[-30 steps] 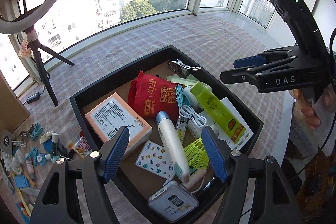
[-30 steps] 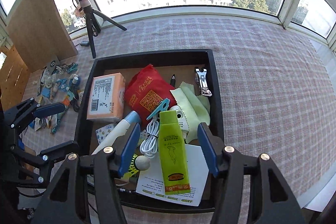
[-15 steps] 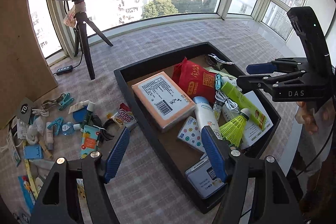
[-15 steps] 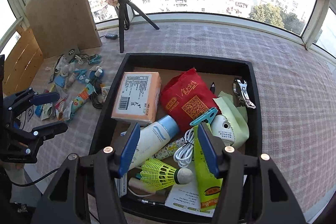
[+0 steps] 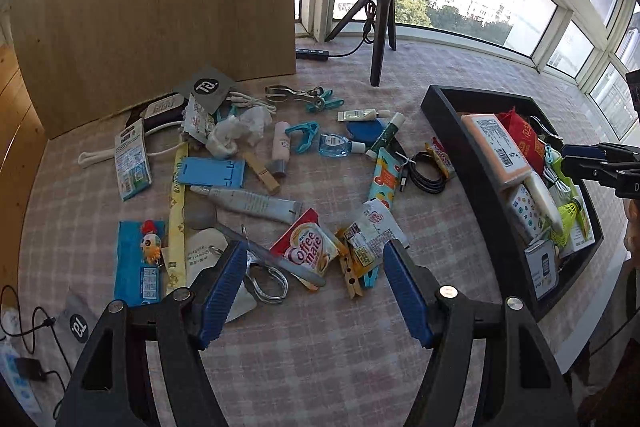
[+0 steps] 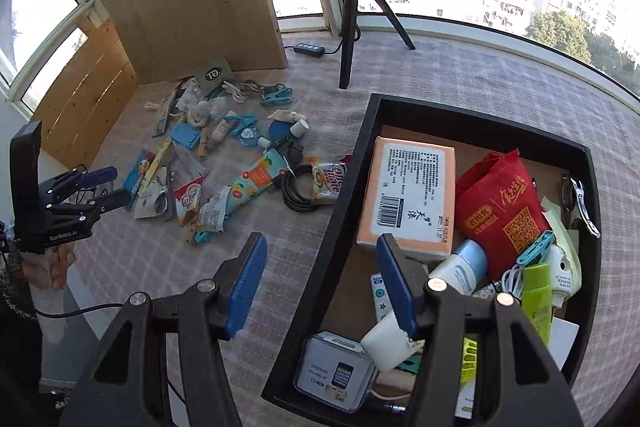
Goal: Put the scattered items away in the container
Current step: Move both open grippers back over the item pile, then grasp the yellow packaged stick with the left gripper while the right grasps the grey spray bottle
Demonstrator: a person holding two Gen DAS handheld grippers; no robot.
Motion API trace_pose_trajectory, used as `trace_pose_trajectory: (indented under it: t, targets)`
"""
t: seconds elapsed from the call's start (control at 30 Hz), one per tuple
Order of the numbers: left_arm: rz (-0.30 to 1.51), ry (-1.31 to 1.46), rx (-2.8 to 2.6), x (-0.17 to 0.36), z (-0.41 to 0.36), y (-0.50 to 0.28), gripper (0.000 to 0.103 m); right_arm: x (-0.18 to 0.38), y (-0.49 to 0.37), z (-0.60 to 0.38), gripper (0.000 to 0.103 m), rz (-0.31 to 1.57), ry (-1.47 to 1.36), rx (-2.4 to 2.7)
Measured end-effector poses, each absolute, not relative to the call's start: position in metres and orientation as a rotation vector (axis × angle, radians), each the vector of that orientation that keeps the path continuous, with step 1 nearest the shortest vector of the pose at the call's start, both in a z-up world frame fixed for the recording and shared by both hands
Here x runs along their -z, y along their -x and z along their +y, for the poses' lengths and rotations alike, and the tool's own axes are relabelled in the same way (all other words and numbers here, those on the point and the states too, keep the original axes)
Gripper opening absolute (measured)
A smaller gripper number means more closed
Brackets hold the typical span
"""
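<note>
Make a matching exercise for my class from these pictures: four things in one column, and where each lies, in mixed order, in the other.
Things
1. red bag
2. coiled black cable
3. left gripper
4. ring light tripod

Places
A. standing on the cloth behind the tray
B. hovering open above the Coffee mate sachet
C. inside the tray
D. on the cloth beside the tray's outer wall

Pairs: 1-C, 2-D, 3-B, 4-A
</note>
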State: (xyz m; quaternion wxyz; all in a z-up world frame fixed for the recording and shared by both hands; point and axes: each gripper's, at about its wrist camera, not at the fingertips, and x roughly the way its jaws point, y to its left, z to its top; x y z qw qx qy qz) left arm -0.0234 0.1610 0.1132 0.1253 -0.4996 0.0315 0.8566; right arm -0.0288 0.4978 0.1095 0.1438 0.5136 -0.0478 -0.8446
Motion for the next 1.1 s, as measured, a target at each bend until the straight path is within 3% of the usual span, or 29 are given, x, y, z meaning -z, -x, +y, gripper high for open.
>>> trace_pose_trajectory:
  t: [0.33,0.63,1.1]
  targets:
    - [0.070,1.570,-2.542,-0.097,0.071,0.070,0.055,-0.107,0.079,0.361,0.045,0.069,-1.417,2.217]
    - [0.142,1.620,-2.420,-0.064,0.074,0.118,0.050,-0.060,0.133,0.259,0.038,0.297,-1.480,2.020]
    - [0.096,1.713,-2.311,-0.015,0.072,0.162,0.043,0.005,0.175,0.214,0.029,0.361,-1.565,1.890]
